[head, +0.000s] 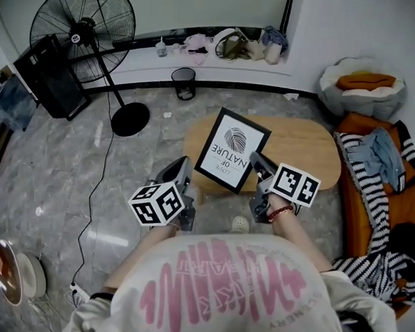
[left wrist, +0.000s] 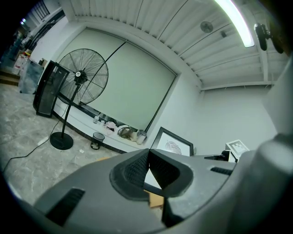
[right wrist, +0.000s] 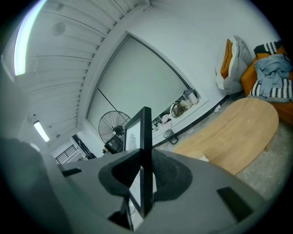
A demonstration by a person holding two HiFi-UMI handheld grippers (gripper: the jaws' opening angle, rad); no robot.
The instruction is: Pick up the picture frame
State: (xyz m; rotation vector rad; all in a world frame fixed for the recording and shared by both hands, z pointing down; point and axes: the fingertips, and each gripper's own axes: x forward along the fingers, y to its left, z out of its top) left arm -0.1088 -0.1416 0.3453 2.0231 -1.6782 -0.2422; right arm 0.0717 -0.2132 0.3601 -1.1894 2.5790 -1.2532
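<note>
The black picture frame (head: 231,150) with a white fingerprint print is lifted upright above the oval wooden table (head: 299,150). My right gripper (head: 255,160) is shut on the frame's right edge. In the right gripper view the frame (right wrist: 145,137) stands edge-on between the two pads. My left gripper (head: 183,169) hovers just beside the frame's lower left corner, its jaw tips touching with nothing between them. From the left gripper (left wrist: 147,153) the frame's front (left wrist: 173,142) shows beyond the right jaw.
A standing fan (head: 83,24) and its cable are at the left, with a small bin (head: 184,82) by the back ledge. An orange sofa (head: 374,200) with striped cloths lies at the right, and a white cushion (head: 363,87) behind it.
</note>
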